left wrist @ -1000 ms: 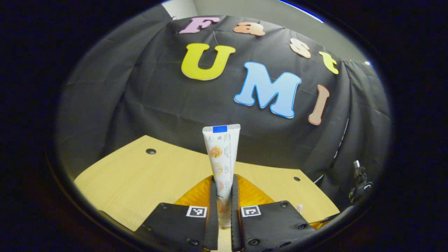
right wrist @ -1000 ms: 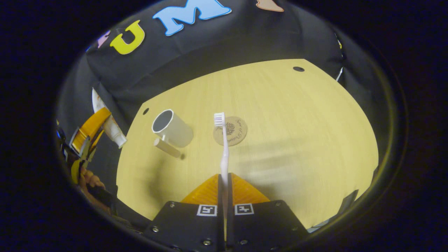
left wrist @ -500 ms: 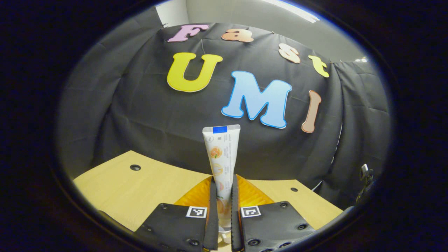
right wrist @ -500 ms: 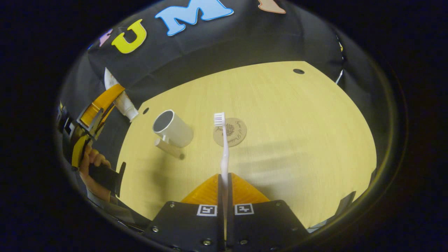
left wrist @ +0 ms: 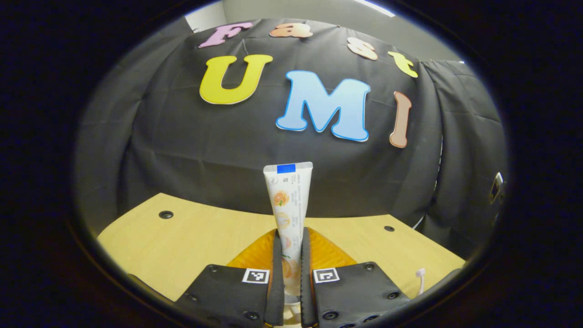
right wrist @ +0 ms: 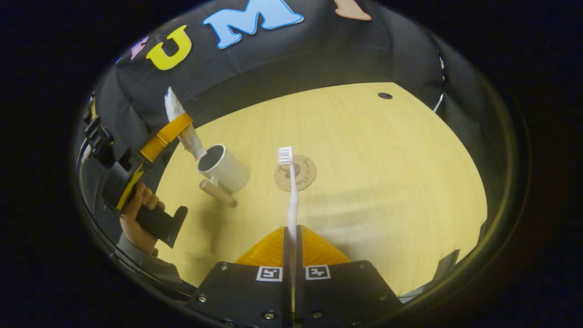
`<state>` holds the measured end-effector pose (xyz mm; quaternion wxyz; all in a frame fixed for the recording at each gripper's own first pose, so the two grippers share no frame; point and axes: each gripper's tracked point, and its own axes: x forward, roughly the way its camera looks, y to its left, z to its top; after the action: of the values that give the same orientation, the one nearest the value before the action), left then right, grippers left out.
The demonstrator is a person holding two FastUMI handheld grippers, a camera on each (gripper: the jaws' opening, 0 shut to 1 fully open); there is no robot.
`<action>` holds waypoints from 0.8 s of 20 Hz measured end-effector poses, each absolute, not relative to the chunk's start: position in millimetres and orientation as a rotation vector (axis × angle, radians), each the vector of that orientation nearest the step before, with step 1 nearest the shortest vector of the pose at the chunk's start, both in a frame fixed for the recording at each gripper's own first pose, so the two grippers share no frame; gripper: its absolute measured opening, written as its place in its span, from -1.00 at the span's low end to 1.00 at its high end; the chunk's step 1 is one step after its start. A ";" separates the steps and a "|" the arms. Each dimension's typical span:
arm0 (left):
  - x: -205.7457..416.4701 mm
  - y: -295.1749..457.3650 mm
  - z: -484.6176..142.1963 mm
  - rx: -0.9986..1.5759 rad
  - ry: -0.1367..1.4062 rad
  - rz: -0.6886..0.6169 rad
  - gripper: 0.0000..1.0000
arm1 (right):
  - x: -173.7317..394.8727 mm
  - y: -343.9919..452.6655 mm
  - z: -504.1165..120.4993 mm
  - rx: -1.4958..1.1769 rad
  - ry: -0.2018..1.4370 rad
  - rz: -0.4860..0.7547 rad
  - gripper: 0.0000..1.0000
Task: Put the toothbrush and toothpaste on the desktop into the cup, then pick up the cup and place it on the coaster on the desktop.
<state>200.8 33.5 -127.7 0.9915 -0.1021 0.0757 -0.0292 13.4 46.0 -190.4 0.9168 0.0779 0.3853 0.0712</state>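
Light fell evenly from overhead, leaving soft shadows on the desktop (right wrist: 364, 150) beside the cup (right wrist: 225, 167). Both views stayed sharp centrally, while fisheye bending curved and dimmed the desktop's outer edges.

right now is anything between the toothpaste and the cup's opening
Nothing visible. In the right gripper view the toothpaste, cap down in the left gripper, sits just above the rim of the open cup, which looks empty.

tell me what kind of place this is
Likely a staged recording booth, not a real bathroom: a black cloth wall behind a bare wooden desktop, with just a cup and coaster set out.
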 end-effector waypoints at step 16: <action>204.6 26.3 -203.9 -0.136 0.413 -0.032 -0.12 | 17.5 44.0 -183.9 0.187 0.794 0.138 -0.92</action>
<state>204.6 26.3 -203.9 0.9763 -0.0672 0.2049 -0.0158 17.5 44.0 -183.9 0.9157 0.0911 0.3856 0.0671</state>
